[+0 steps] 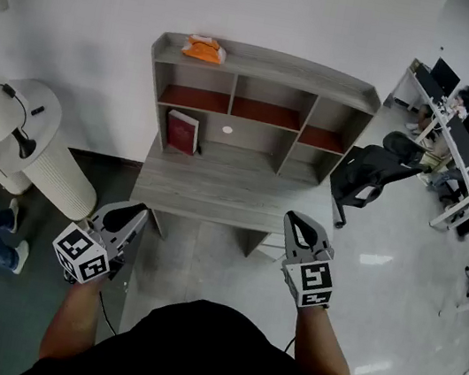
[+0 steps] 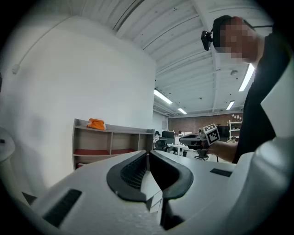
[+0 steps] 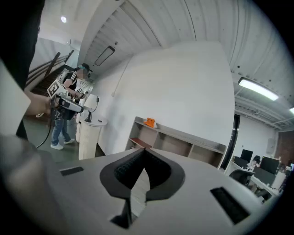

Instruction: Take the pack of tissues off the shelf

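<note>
Orange in its wrapper, the pack of tissues (image 1: 204, 48) lay on the top board of the grey wooden shelf (image 1: 308, 77), at its left end. Below it, a red book (image 1: 182, 132) stood in the lower left opening, above the tabletop (image 1: 216, 192). On the near side, well apart from the shelf, the left tongs (image 1: 138, 213) and the right tongs (image 1: 299, 219) were each clenched on nothing. A black office chair (image 1: 370, 172) stood to the right.

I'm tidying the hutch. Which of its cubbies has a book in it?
The wide lower-left cubby: a red book stands at its left end. No other cubby shows a book.
</note>
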{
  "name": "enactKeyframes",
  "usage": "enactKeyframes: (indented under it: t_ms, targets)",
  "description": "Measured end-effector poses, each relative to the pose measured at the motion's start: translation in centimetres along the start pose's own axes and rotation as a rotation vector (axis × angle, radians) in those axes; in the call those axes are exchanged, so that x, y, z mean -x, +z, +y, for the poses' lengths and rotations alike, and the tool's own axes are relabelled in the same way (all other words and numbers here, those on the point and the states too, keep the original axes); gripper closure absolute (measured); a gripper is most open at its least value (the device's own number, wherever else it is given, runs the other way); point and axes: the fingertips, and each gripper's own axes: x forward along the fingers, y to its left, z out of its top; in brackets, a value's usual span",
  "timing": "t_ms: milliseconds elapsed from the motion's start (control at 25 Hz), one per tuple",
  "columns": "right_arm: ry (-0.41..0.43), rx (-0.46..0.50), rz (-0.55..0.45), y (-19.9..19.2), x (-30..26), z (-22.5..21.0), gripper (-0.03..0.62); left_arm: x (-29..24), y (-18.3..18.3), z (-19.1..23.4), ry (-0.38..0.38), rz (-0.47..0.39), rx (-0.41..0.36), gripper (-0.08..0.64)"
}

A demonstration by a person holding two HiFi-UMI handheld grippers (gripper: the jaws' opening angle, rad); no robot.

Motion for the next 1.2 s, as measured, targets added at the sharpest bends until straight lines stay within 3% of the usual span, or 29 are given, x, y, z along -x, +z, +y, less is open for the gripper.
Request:
enactKeyframes:
  t_ms: [360,600,920,1200]
  targets:
    - [0.006,-0.027,0.001,-1.5,0.2,-1.4,0.583,-2.7,-0.2,-1.4,-0.018,0.017,-0.024,0.526]
    - [-0.007,-0.124,-0.047,-2.9,0.9,-4.6,0.583,-5.4,-0.1,-2.6,-0.032,0.035,-0.039,0.526]
    - [0.041,-0.156,-0.007,-7.1,0.3,-8.5,0.583,-10.5,-1.2,-5.6,-0.025,0.058,-0.037,0.526]
    - [0.063,-0.180,0.005,-8.8,0.4,-10.1,0.583,-11.9,-1.3,-7.1,-0.014,0.074,-0.043,0.526]
